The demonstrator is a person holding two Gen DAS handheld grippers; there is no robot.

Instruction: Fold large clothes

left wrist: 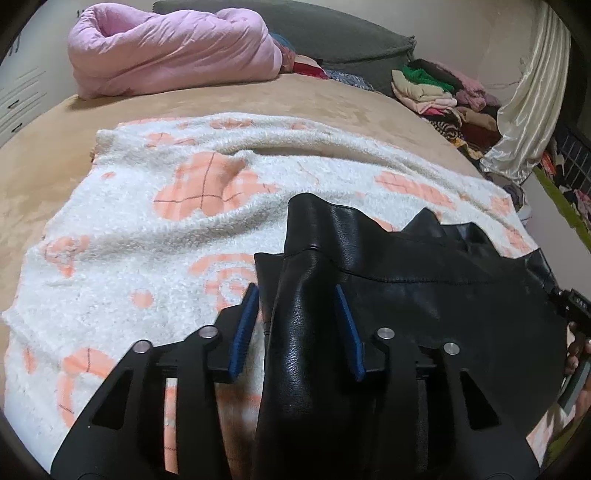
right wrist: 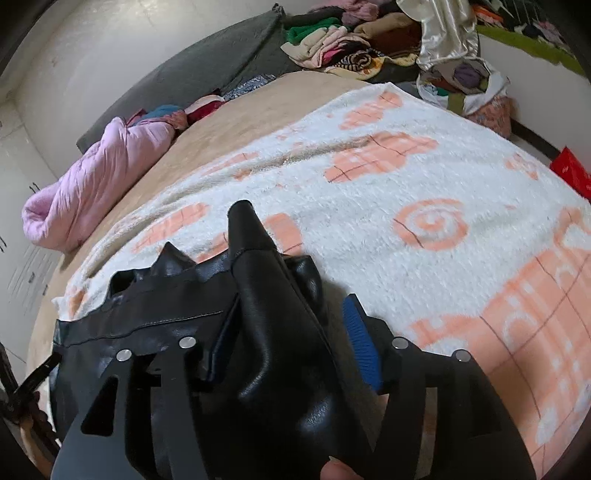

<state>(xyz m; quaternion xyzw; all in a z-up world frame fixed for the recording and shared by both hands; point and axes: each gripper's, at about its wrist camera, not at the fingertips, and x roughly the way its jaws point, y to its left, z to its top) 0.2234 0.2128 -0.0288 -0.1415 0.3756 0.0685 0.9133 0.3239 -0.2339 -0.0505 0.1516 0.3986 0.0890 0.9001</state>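
A black leather garment (left wrist: 424, 291) hangs stretched between my two grippers over a white fleece blanket with orange patterns (left wrist: 147, 229). My left gripper (left wrist: 297, 295) has its blue pads (left wrist: 245, 325) spread apart, with a fold of the leather lying between them; the pads do not press on it. In the right wrist view the same garment (right wrist: 155, 317) bunches between the pads of my right gripper (right wrist: 291, 321), whose right pad (right wrist: 360, 343) stands off the leather. The right gripper also shows at the left wrist view's right edge (left wrist: 572, 306).
The blanket (right wrist: 406, 192) lies on a tan bed cover (left wrist: 332, 96). A rolled pink quilt (left wrist: 173, 48) and grey pillows (left wrist: 332, 33) sit at the far side. A heap of mixed clothes (left wrist: 443, 92) and a cream satin curtain (left wrist: 532, 96) stand at the far right.
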